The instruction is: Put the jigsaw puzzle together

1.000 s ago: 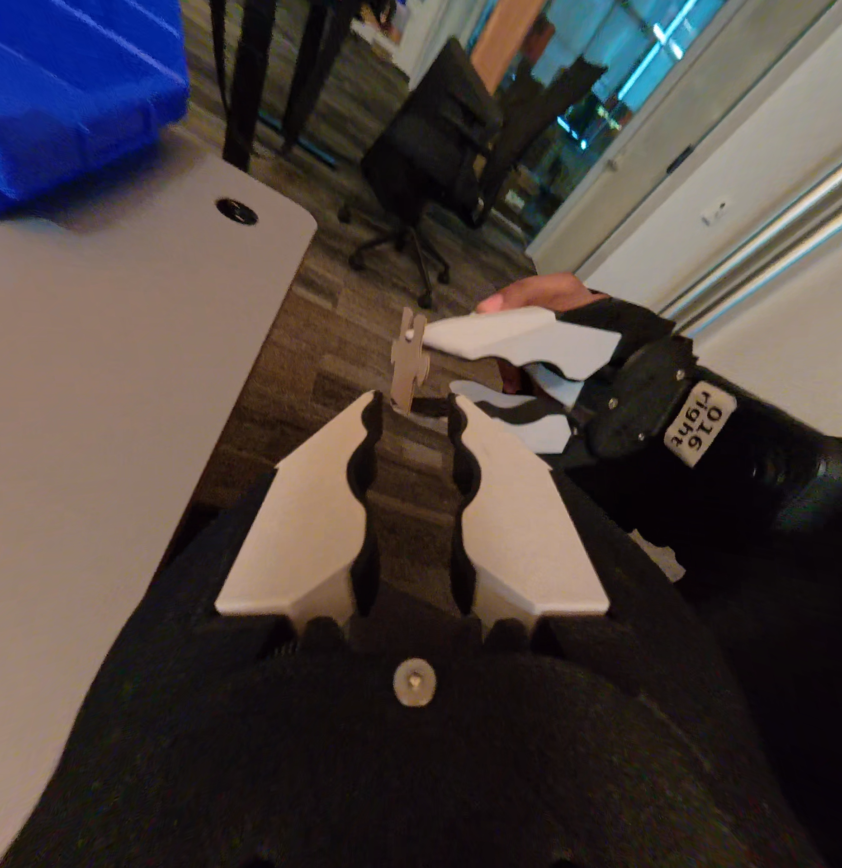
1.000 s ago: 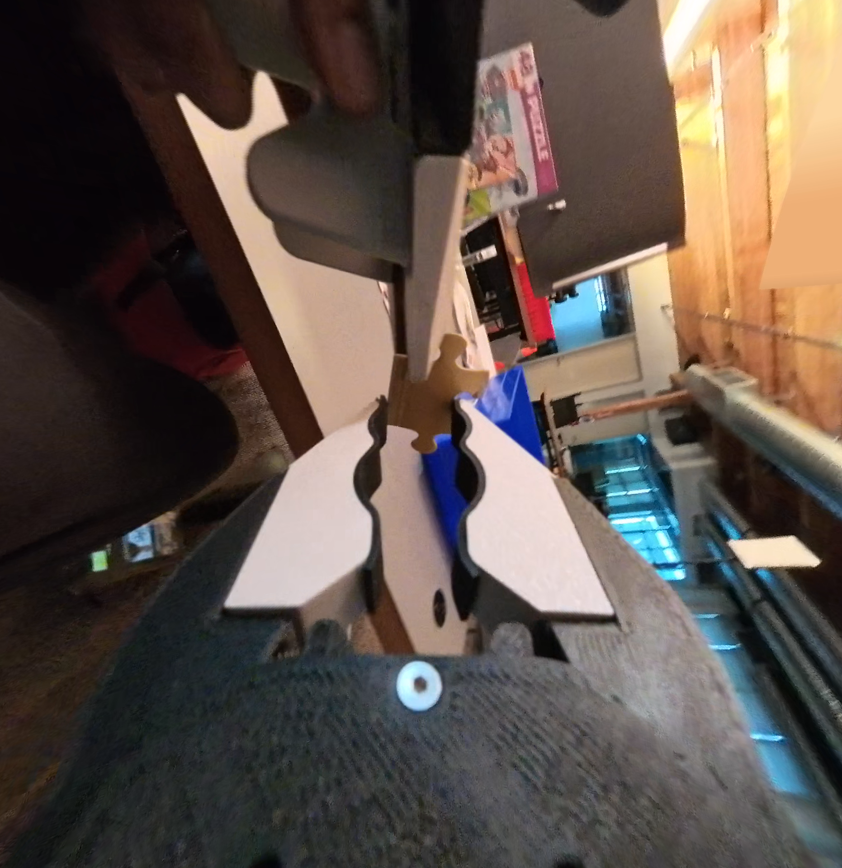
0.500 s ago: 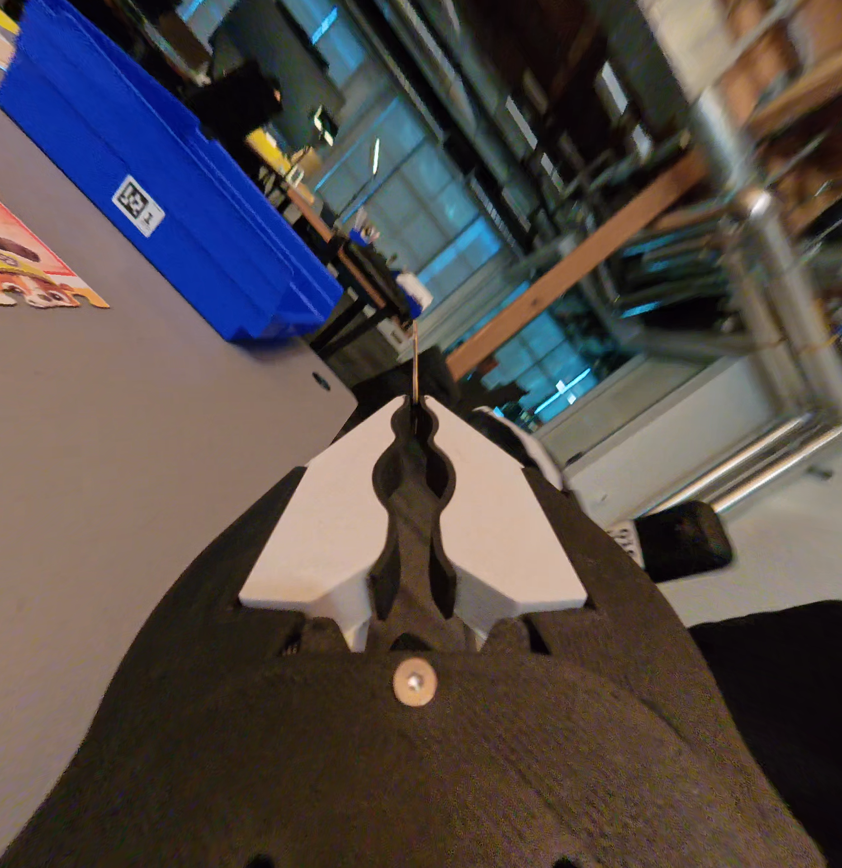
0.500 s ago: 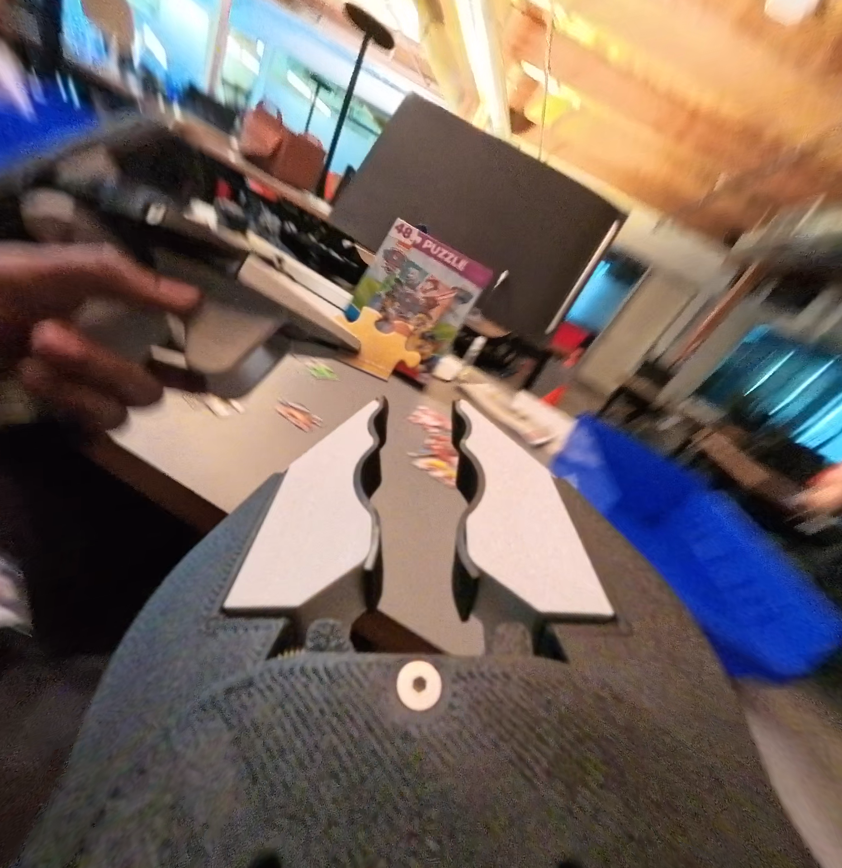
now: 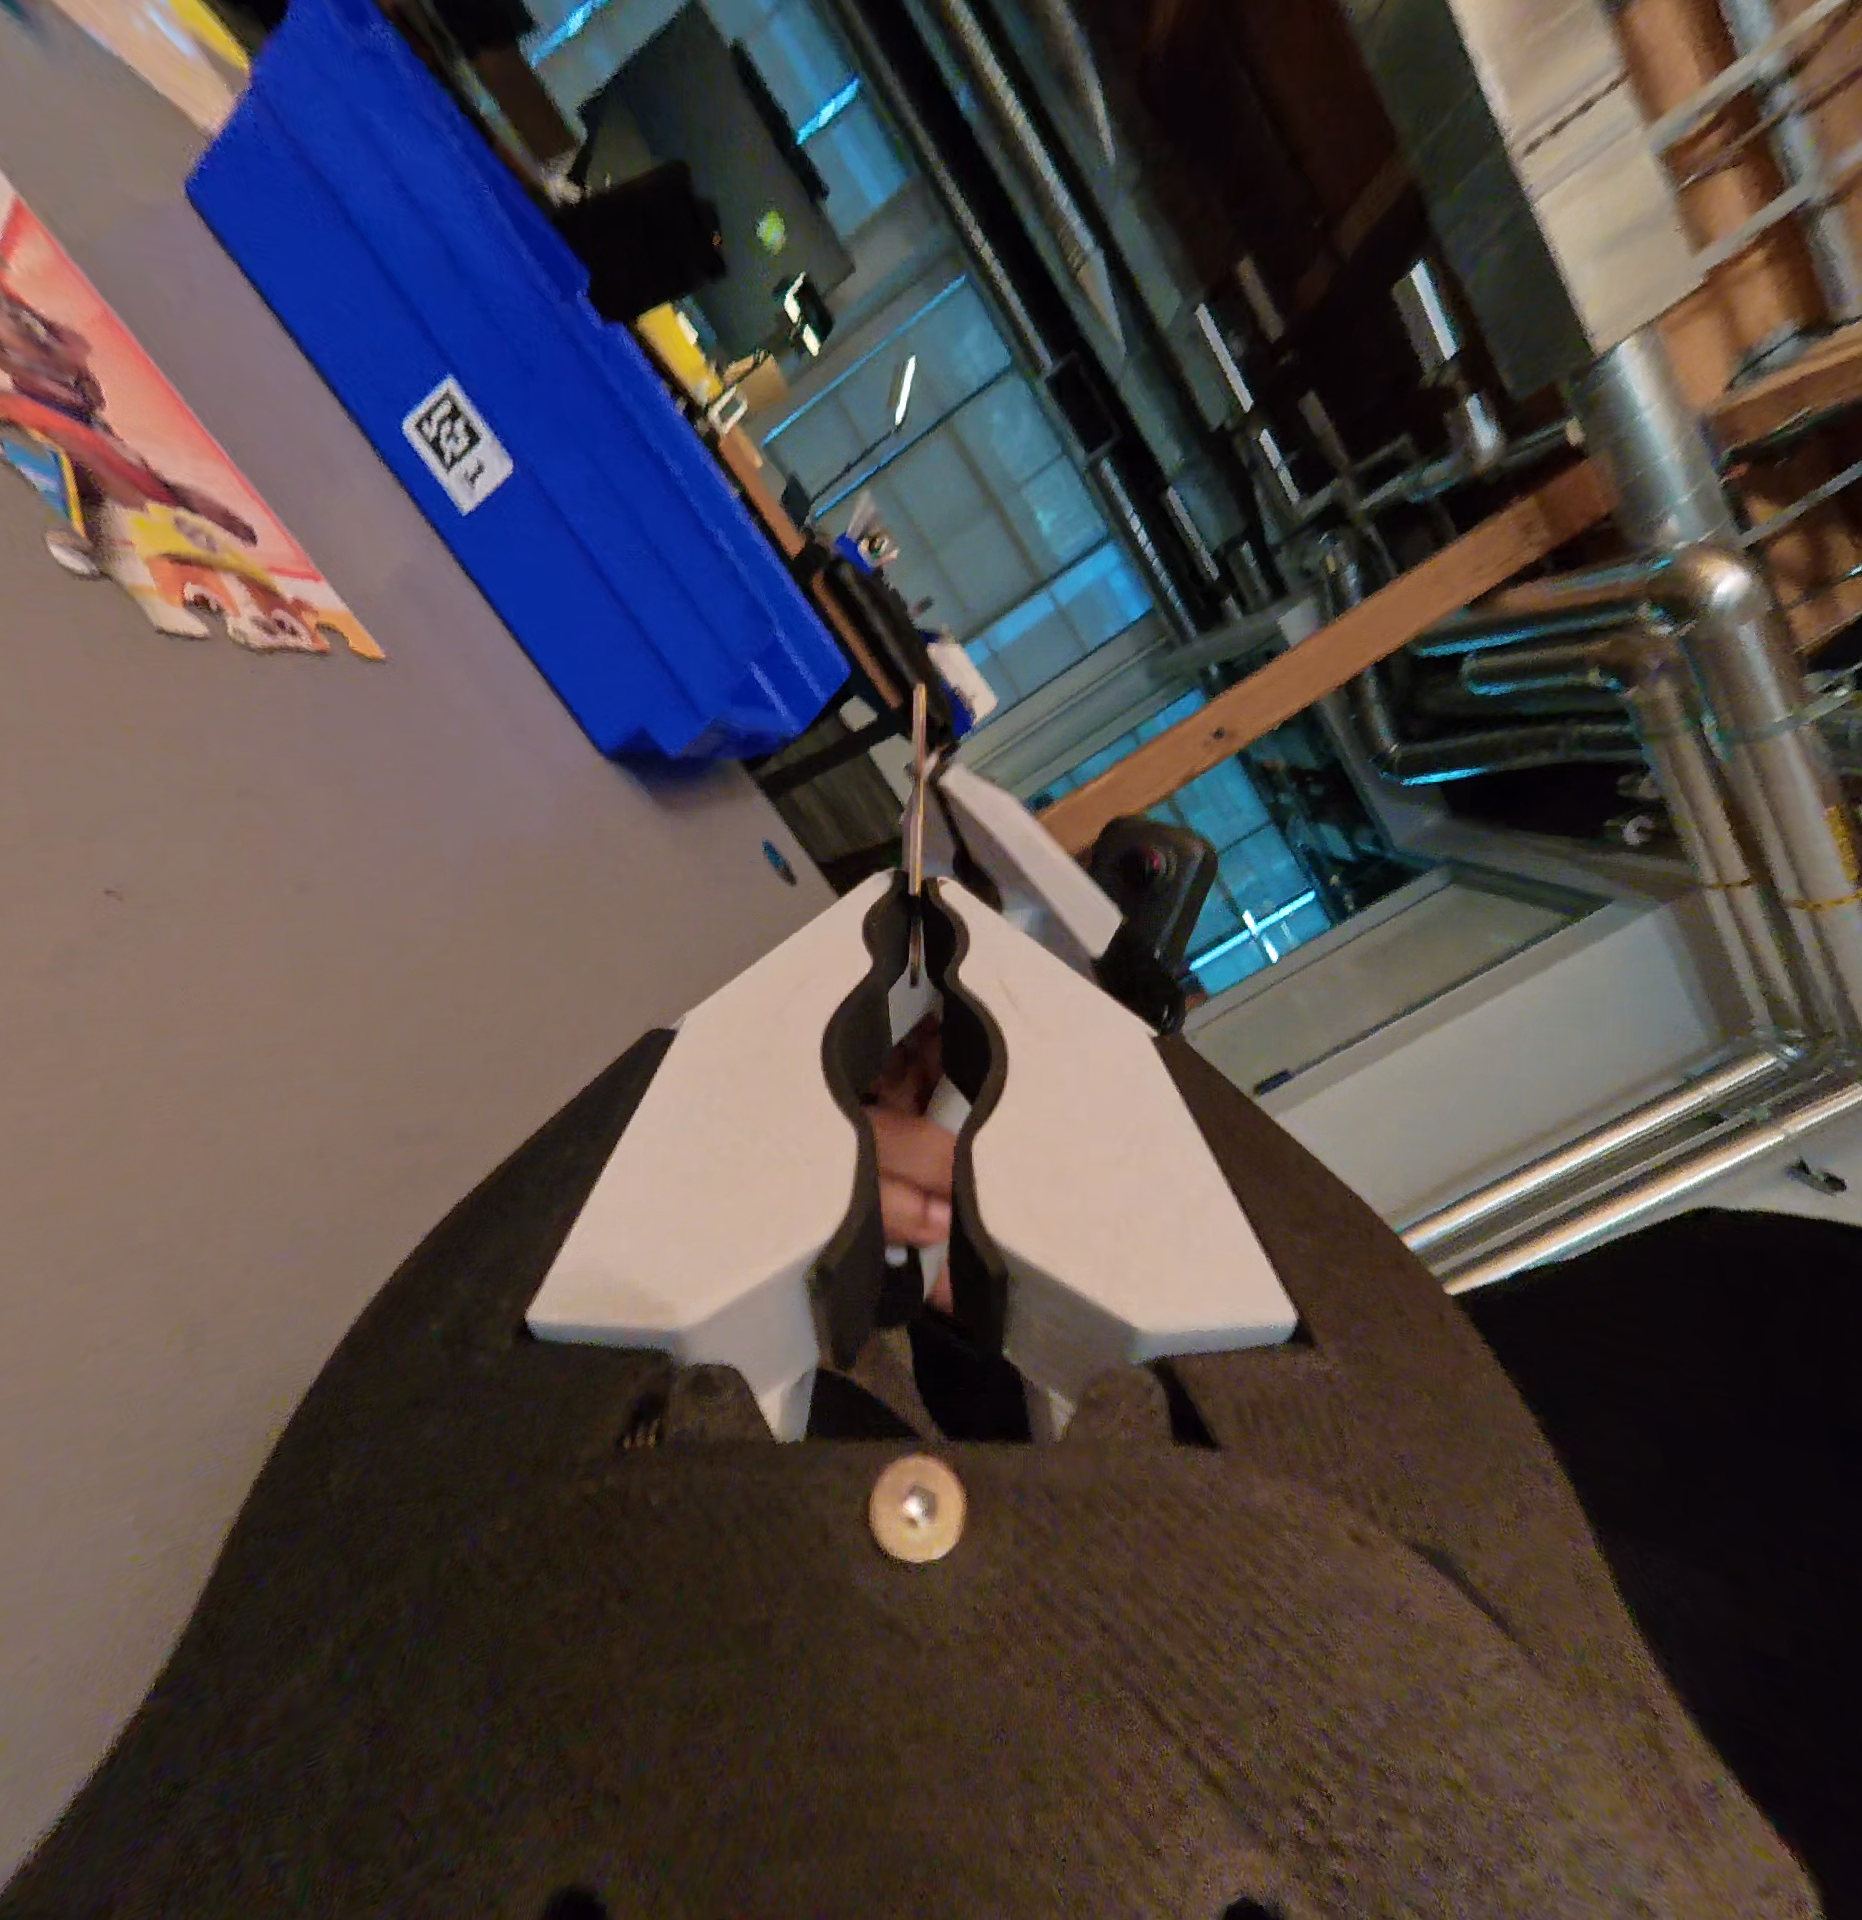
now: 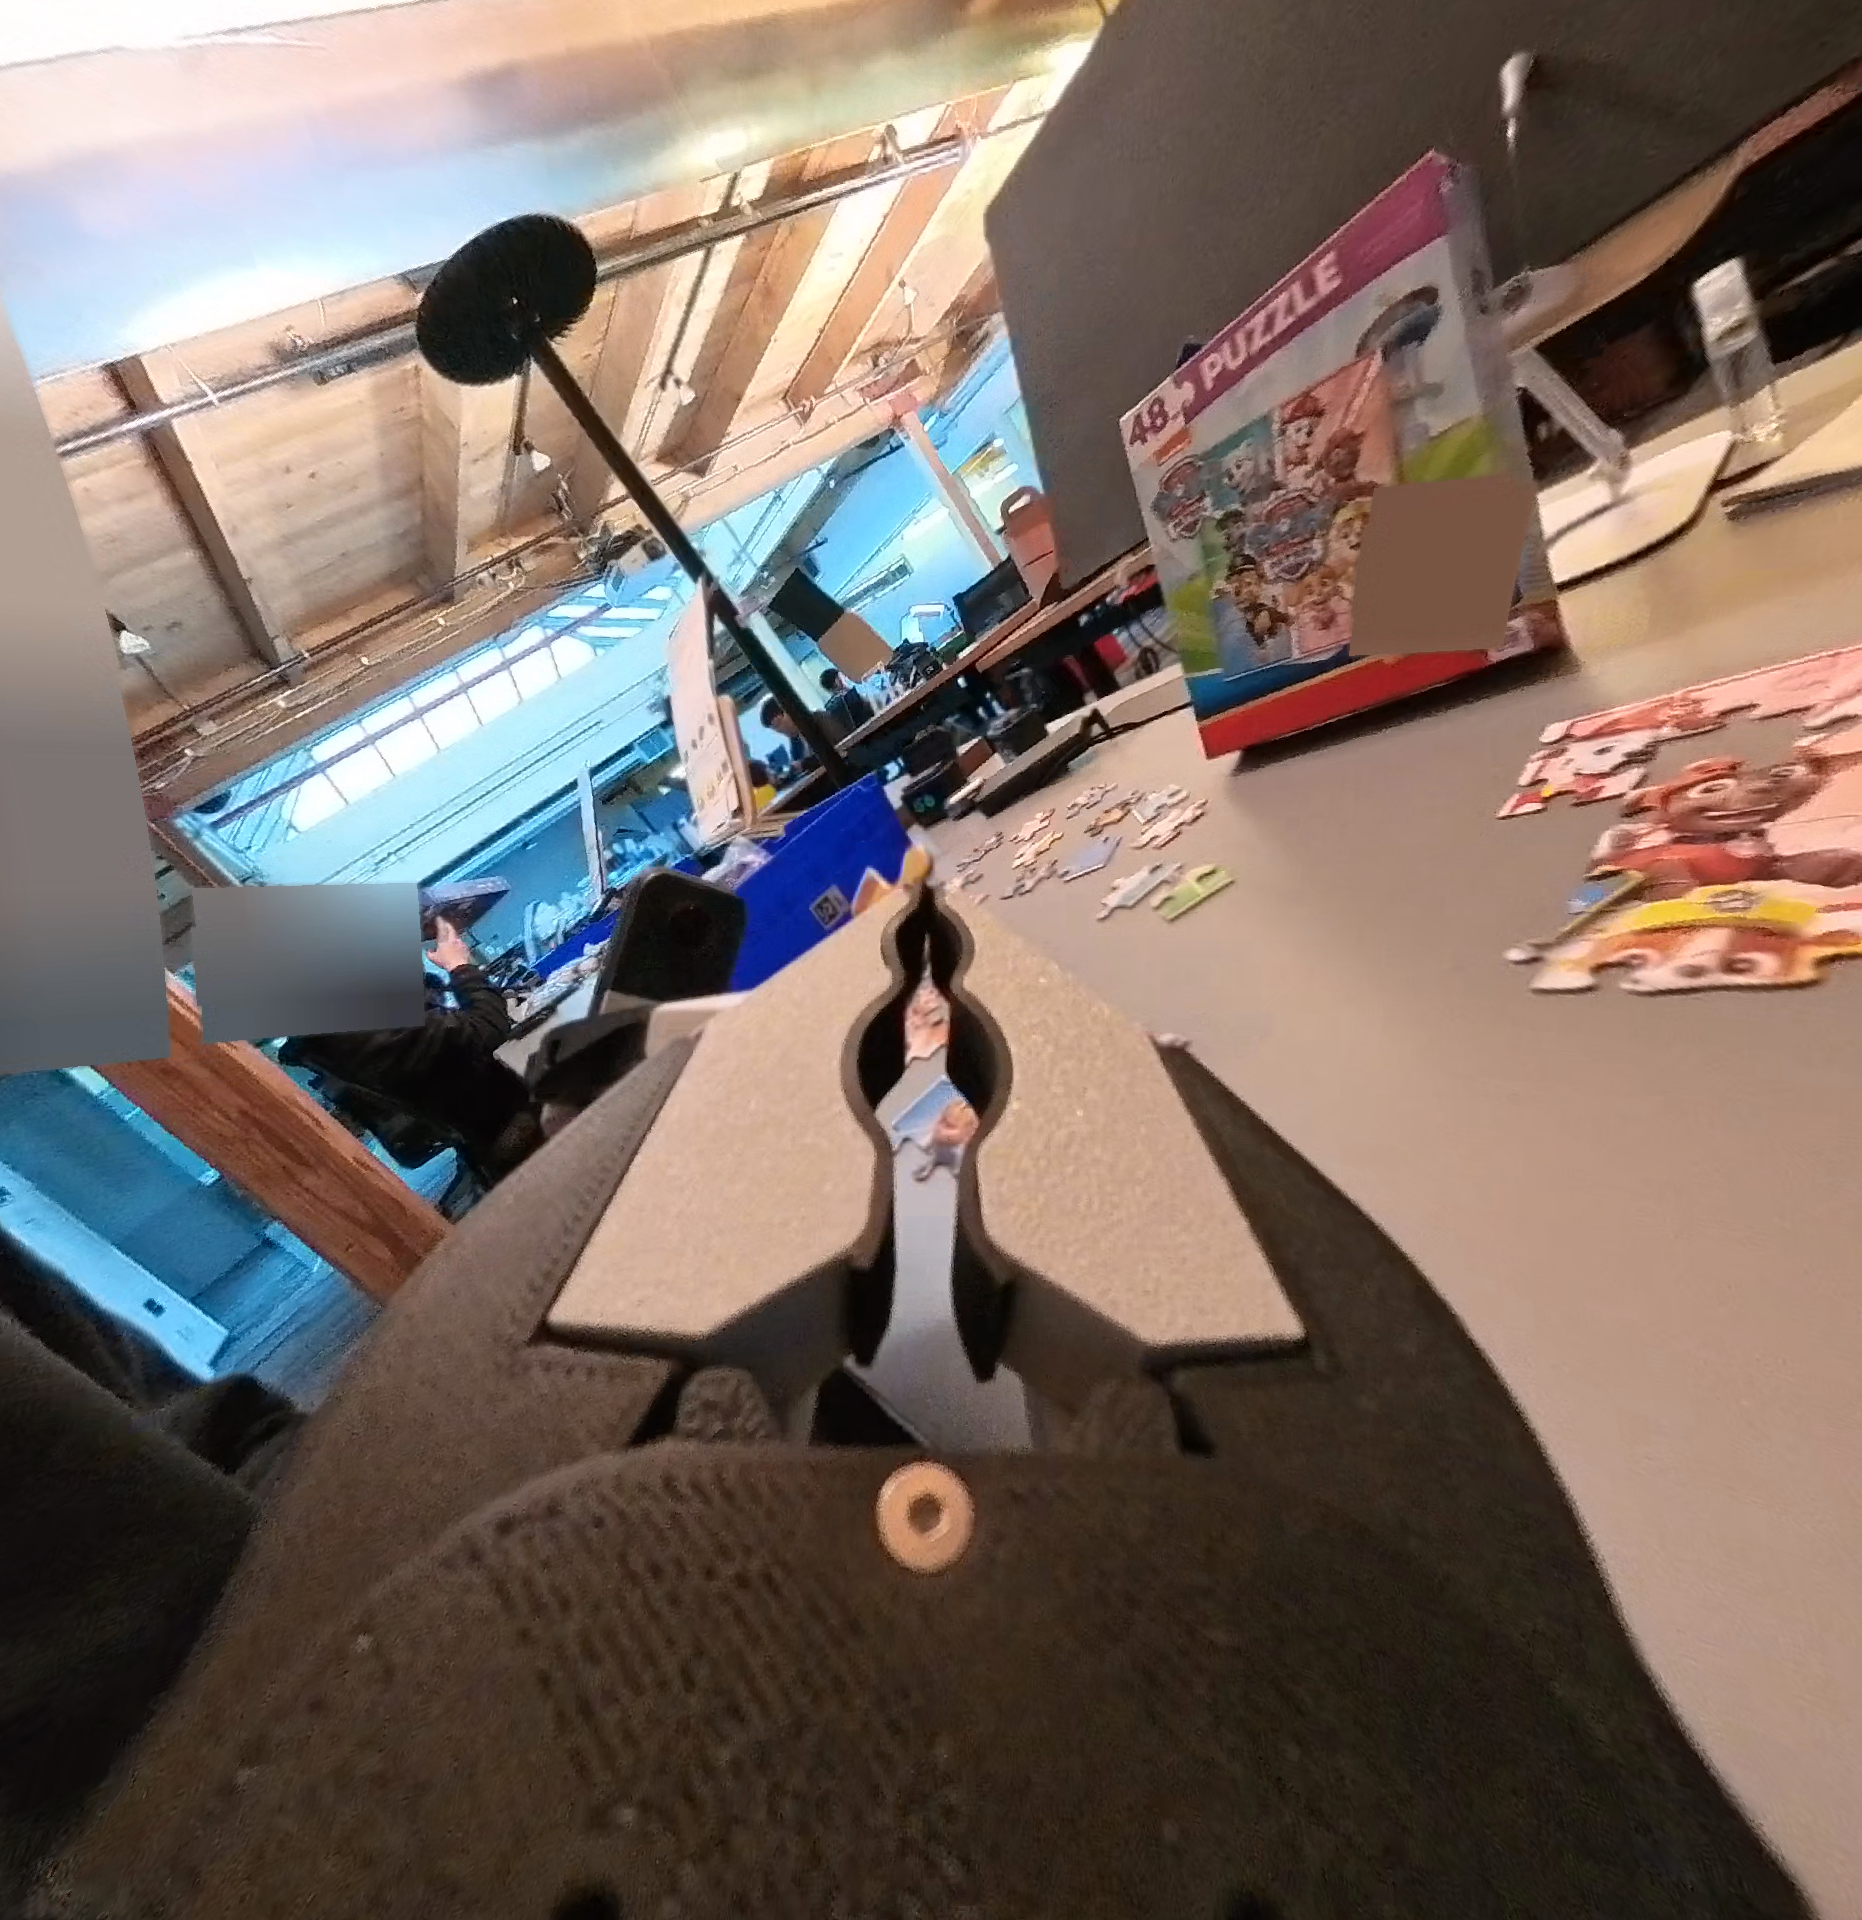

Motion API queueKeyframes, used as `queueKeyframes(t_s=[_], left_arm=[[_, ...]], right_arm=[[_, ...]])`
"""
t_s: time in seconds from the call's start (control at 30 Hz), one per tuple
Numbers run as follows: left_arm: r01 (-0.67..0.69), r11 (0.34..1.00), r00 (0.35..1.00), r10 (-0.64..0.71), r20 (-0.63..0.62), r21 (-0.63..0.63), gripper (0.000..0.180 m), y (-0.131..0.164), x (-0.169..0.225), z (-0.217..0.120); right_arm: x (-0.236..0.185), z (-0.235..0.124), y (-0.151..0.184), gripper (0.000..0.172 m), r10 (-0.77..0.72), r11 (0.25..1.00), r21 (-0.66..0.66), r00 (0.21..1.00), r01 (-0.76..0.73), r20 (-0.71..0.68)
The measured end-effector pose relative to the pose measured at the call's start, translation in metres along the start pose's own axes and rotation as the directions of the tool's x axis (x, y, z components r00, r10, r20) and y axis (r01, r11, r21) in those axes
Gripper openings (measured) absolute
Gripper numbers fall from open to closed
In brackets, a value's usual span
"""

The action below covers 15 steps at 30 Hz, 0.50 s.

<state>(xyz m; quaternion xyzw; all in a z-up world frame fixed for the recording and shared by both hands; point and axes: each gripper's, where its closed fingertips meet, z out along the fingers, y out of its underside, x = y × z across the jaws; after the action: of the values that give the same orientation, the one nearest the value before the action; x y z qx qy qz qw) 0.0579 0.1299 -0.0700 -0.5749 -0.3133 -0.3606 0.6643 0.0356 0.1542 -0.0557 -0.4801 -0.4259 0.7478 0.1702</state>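
Note:
My left gripper [image 5: 914, 894] is shut on a thin jigsaw piece [image 5: 918, 790], seen edge-on and sticking out past its tips. My right gripper [image 6: 923, 902] is shut. Its tips sit right beside that orange piece [image 6: 885, 883], which shows its face rather than lying between the pads. In the left wrist view the right gripper's white fingers [image 5: 1020, 868] come in from the right against the piece's side. The partly assembled puzzle [image 6: 1716, 883] lies flat on the grey table [image 6: 1529, 1299] and also shows in the left wrist view [image 5: 158, 540].
Several loose pieces [image 6: 1114, 842] lie on the table beyond my right tips. The puzzle box [image 6: 1342, 520] stands behind them. A blue bin [image 5: 511, 447] sits at the table's far edge. The left gripper's camera [image 6: 683, 935] is close on the left. People sit at distant desks. Left and right tips are no more than a few centimetres apart.
My left gripper closed on the piece about a second ago and still holds it. My right gripper was open half a second ago and is now shut. Both grippers swung up to table level.

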Motion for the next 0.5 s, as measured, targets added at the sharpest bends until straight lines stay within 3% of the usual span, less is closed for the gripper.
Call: queueKeyframes(t_s=[0.13,0.27,0.37,0.5], left_arm=[[0.019,0.995,0.999,-0.016,0.03,-0.094,0.0,0.008,-0.022,0.028],[0.071,0.996,0.997,-0.069,0.045,-0.051,0.0,-0.023,-0.043,0.05],[0.154,0.986,0.988,-0.151,0.043,-0.061,0.0,-0.041,-0.057,0.064],[0.177,0.984,0.981,-0.173,0.091,-0.036,0.0,-0.052,-0.064,0.069]], right_arm=[[0.033,-0.001,-0.005,0.0,0.018,0.999,-0.052,1.0,-0.018,-0.012],[0.073,-0.002,-0.024,0.0,-0.005,0.999,-0.033,0.996,0.002,-0.091],[0.09,0.008,-0.015,0.015,0.001,0.987,-0.161,0.993,-0.021,-0.119],[0.061,0.013,0.003,0.045,0.336,0.91,-0.257,0.942,-0.326,-0.006]])
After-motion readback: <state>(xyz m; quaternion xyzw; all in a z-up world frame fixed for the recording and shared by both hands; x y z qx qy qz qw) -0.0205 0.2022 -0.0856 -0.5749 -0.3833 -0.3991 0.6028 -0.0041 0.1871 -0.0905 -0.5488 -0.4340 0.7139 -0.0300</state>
